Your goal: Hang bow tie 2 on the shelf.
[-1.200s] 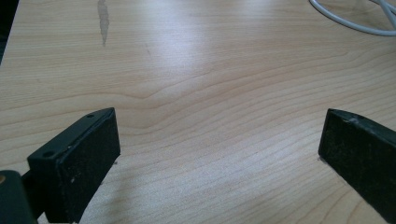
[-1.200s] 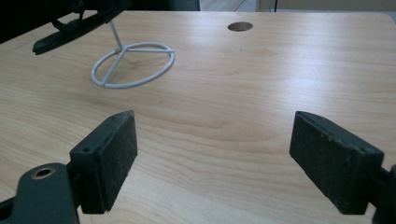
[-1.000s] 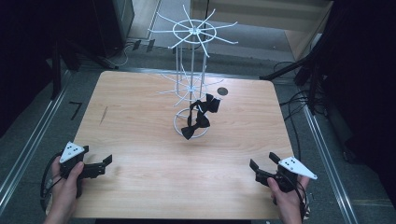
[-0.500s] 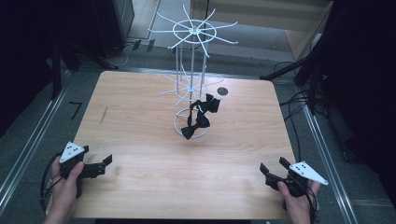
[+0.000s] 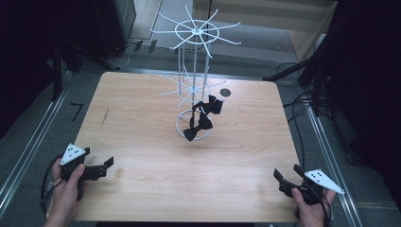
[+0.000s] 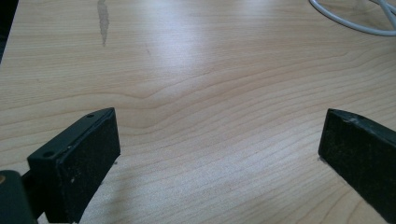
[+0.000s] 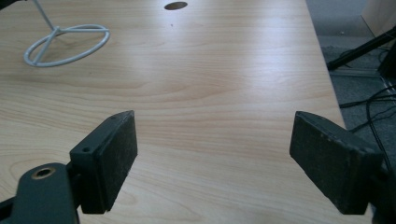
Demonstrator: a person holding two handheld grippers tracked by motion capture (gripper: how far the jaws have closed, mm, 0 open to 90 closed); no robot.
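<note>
Right hand-held gripper point(image 5: 287, 175) drawn back toward the near right corner of the counter point(image 5: 142, 118), farther right and closer to the near edge than a second ago, jaws apart over bare wood.

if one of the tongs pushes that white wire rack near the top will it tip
Probably yes: the rack is tall and thin, standing on one small ring base, so a high push would likely tip it. It looks light, being open wire. The bow ties hanging low look floppy and would likely swing, adding little steadiness.
</note>
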